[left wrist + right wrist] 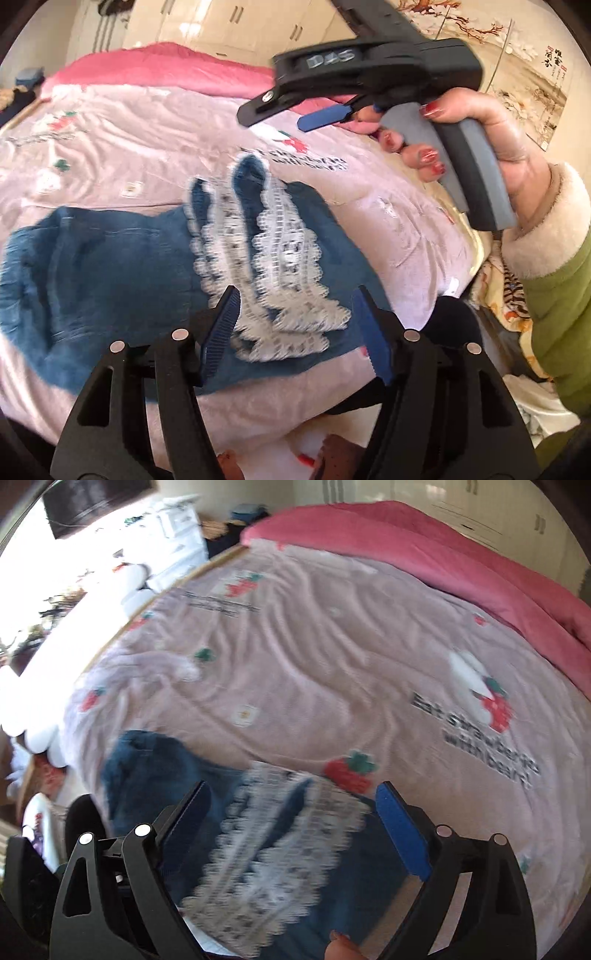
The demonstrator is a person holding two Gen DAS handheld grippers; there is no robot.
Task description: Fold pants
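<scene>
Pants (110,266) on bed, right gripper (291,112) raised

Blue denim pants (110,280) (white lace trim) bunched on bedspread (110,155)

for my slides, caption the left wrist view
Open left gripper above lace-trimmed denim pants on a strawberry-print blanket.

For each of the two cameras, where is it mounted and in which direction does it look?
Left wrist: sits on the left tongs, looking down across the jeans on the bed; the right hand holding the right tongs shows above.
Right wrist: sits on the right tongs, looking down over the jeans' lace trim toward the pink quilt; a fingertip shows at the bottom edge.
Shared: jeans, lace, strawberry blanket, quilt.
</scene>
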